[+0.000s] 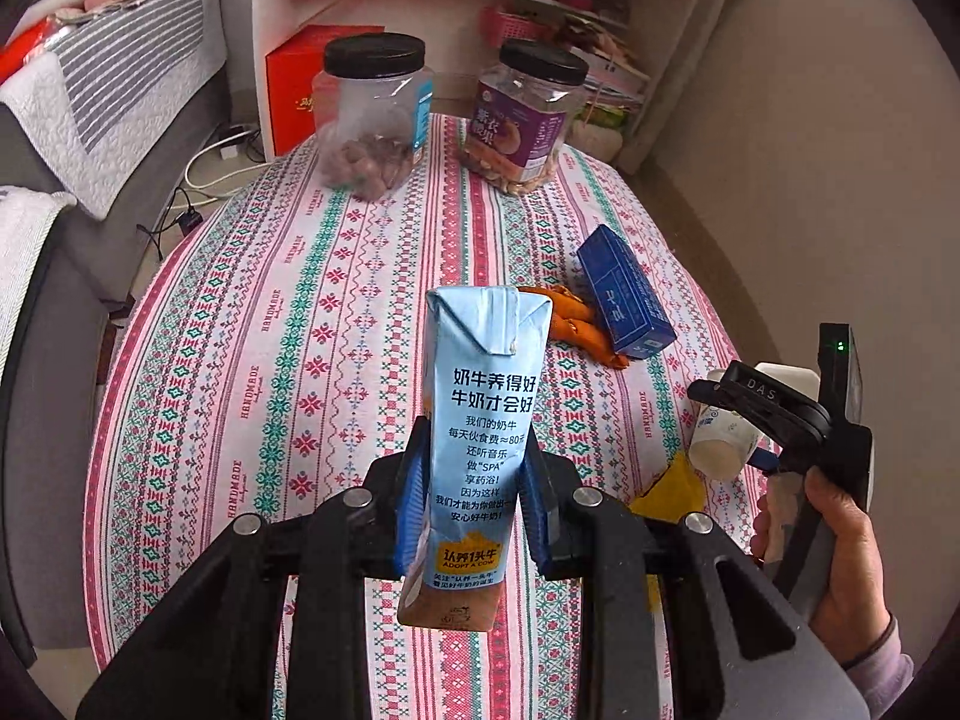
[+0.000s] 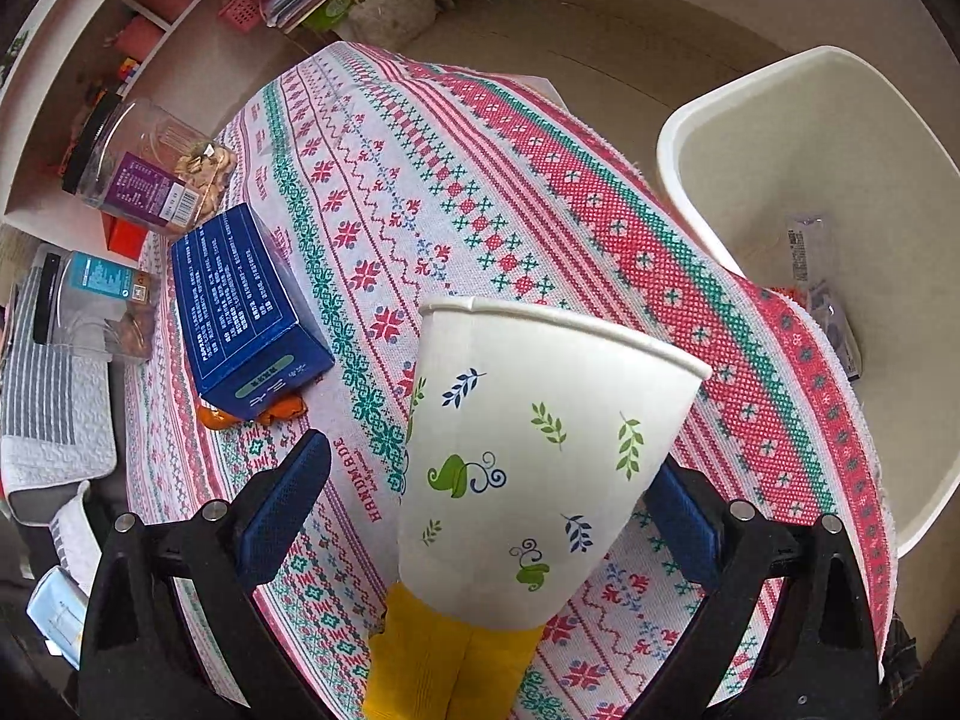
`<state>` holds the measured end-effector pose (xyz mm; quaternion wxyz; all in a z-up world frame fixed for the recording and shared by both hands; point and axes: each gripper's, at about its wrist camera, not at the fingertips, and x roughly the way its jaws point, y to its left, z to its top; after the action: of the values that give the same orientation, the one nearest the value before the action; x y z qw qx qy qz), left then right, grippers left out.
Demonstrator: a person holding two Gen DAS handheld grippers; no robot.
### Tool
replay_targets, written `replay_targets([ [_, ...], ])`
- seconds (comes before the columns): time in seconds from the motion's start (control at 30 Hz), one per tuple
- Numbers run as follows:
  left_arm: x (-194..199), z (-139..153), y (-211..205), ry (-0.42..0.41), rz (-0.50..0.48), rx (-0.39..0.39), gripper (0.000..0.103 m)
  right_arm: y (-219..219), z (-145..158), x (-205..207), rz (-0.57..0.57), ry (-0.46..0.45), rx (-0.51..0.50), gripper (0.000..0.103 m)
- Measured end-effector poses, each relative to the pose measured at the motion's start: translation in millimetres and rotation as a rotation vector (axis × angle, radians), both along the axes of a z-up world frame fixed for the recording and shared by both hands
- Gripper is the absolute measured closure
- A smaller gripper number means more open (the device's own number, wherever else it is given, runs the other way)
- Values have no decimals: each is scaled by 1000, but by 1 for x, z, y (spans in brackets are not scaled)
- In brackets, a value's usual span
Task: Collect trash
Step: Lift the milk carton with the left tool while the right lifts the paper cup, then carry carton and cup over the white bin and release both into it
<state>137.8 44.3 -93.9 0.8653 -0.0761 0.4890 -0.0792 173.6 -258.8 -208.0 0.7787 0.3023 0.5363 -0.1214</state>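
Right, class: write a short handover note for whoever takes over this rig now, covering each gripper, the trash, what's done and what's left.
Left gripper: shut on the blue milk carton, held upright.
Right gripper: open, astride the paper cup, which rests on a yellow wrapper; one pad stands clear.
Done: some wrappers are in the white bin beside the table.
Left: bin the carton, cup, yellow wrapper, probably the blue box and the orange scraps.

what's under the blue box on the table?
Orange peel sticks out from under the blue box at its near end, on the tablecloth. How far the peel runs beneath is covered by the box.
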Motion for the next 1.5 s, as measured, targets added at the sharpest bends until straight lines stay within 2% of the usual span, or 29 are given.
replay_targets([
  [0.07,2,0,11,2,25,-5,75,2,1,3,15,-12,-18,11],
  [0.17,6,0,24,9,56,-22,75,4,3,5,37,-21,-53,22],
  [0.2,6,0,27,9,65,-29,75,6,4,6,45,-23,-69,35],
  [0.23,7,0,29,9,73,-33,75,8,5,8,57,-28,-72,43],
  [0.33,7,1,34,5,88,-36,75,16,11,8,93,-59,-68,48],
  [0.53,6,5,50,-20,128,-42,75,65,65,2,257,-240,-144,48],
  [0.73,3,16,54,-80,159,-54,75,126,122,-25,448,-484,-312,48],
  [0.97,-8,37,44,-220,176,-9,75,148,156,-54,513,-672,-422,47],
  [1.2,-13,49,24,-305,156,17,75,134,170,-64,499,-726,-493,47],
  [1.5,-12,46,-4,-315,106,11,75,102,178,-79,451,-729,-583,47],
])
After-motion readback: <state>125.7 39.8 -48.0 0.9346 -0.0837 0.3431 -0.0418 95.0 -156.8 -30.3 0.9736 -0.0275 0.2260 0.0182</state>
